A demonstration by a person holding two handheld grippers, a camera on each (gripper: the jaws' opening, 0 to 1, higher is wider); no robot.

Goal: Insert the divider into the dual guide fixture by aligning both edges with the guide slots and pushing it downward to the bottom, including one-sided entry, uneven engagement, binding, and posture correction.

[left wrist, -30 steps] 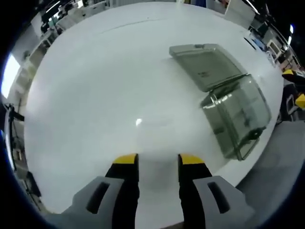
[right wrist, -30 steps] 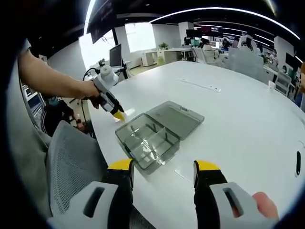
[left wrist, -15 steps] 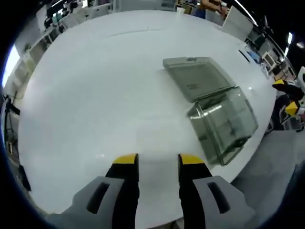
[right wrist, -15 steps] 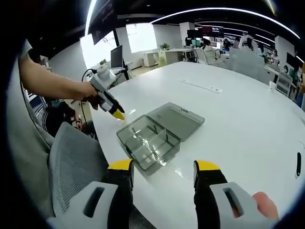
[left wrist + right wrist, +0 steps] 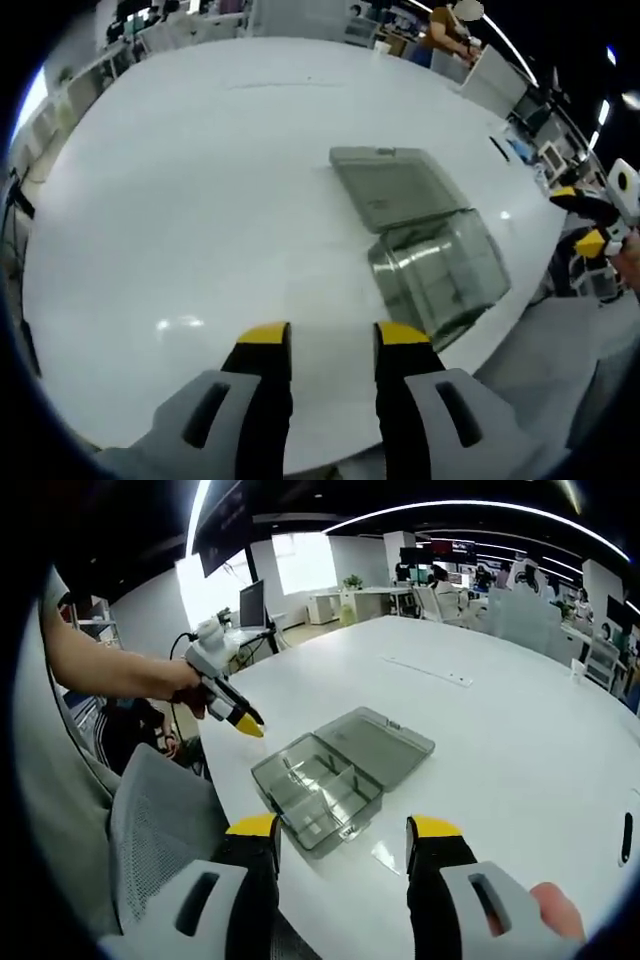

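The open box (image 5: 318, 798) sits on the table (image 5: 500, 730) near its edge, its lid (image 5: 385, 746) lying flat behind it.

White table (image 5: 520, 730), mesh chair (image 5: 150, 830)

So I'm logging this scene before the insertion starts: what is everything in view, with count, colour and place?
Box: one, clear smoky grey, near the table edge, lid open flat behind it.
Clear flat piece: one, on the table beside the box.
Table: one, white.
Chair: one, grey mesh, at the table edge.
Left claw: yellow-tipped, open, above bare table.
Right claw: yellow-tipped, open, empty, short of the box.
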